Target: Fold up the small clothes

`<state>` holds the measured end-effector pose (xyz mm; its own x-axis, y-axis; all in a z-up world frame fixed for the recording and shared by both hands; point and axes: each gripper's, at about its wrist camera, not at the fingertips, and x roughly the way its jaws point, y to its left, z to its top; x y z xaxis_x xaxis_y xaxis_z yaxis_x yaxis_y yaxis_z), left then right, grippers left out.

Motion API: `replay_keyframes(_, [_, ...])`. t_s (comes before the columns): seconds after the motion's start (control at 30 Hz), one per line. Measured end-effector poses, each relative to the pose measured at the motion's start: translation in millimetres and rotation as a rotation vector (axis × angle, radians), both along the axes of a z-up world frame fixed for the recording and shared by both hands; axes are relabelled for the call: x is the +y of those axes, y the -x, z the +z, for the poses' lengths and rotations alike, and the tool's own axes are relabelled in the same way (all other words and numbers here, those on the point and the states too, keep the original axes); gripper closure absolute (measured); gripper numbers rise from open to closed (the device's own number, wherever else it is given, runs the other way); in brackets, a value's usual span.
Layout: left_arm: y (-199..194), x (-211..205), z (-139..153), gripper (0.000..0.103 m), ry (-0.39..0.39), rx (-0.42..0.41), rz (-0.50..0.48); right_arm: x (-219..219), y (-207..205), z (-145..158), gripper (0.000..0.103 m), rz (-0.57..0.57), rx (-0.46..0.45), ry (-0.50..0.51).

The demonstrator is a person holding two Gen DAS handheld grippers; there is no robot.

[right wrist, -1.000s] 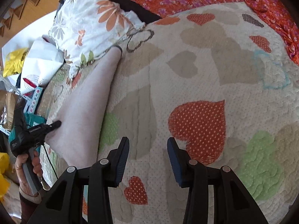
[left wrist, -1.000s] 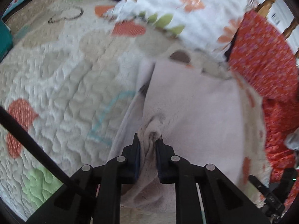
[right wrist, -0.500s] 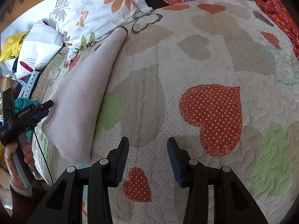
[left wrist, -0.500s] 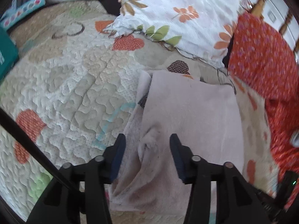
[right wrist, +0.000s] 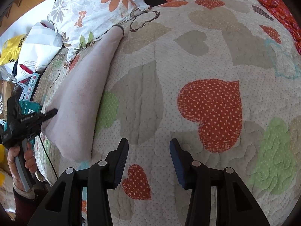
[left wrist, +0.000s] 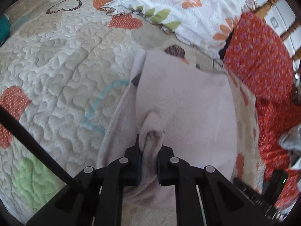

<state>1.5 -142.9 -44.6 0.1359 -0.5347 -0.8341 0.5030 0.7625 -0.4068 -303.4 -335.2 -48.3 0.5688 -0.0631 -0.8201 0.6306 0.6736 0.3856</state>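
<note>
Garment: a pale pink small garment (left wrist: 184,101) lies partly folded on the bed's heart-patterned quilt (left wrist: 62,71), its far end near a floral pillow (left wrist: 188,5).
Left gripper (left wrist: 150,143): jaws pressed together on a puckered ridge of the pink cloth at its near edge (the fabric bunches up between the pads), likely so that one layer can be lifted and carried over.
Right gripper (right wrist: 148,146): jaws spread and holding nothing, hovering above a bare stretch of quilt well apart from the garment (right wrist: 84,101); it looks kept free to catch an edge or smooth the fold.
Hand: seen from the right wrist, the person's left hand (right wrist: 22,156) grips the handle of the left tool at the bed's edge.
Surroundings: an orange flowered cloth (left wrist: 263,60) lies beside the garment; bags and boxes (right wrist: 24,56) sit off the bed.
Stage: fold apparently under way, not yet finished.
</note>
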Motion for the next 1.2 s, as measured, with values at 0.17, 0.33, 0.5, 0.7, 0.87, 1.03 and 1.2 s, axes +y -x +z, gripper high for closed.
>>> replay_keyframes(0.17, [10, 10, -2, 0.090, -0.032, -0.032, -0.020, -1, 2, -1, 0.053, -0.009, 0.000, -0.009])
replay_keyframes(0.33, [9, 21, 18, 0.088, 0.005, -0.081, -0.025, 5, -4, -1, 0.051, 0.009, 0.016, 0.028])
replay_keyframes(0.5, [5, 33, 33, 0.060, 0.023, -0.144, 0.036, 11, -11, -1, 0.048, 0.028, 0.034, 0.067])
replay_keyframes(0.7, [-17, 33, 21, 0.021, 0.116, -0.037, 0.085, 10, -16, 4, 0.043, 0.049, -0.093, -0.008])
replay_keyframes(0.87, [-28, 6, 7, 0.016, 0.079, 0.004, 0.059, 0, -42, 20, 0.036, 0.064, -0.224, -0.078])
replay_keyframes(1.03, [-26, -9, -8, 0.020, 0.012, 0.031, 0.025, -13, -98, 2, 0.036, 0.058, -0.223, -0.114])
replay_keyframes(1.2, [-17, -13, -19, 0.063, 0.033, 0.066, 0.031, -15, -144, -14, 0.069, 0.022, -0.268, -0.209])
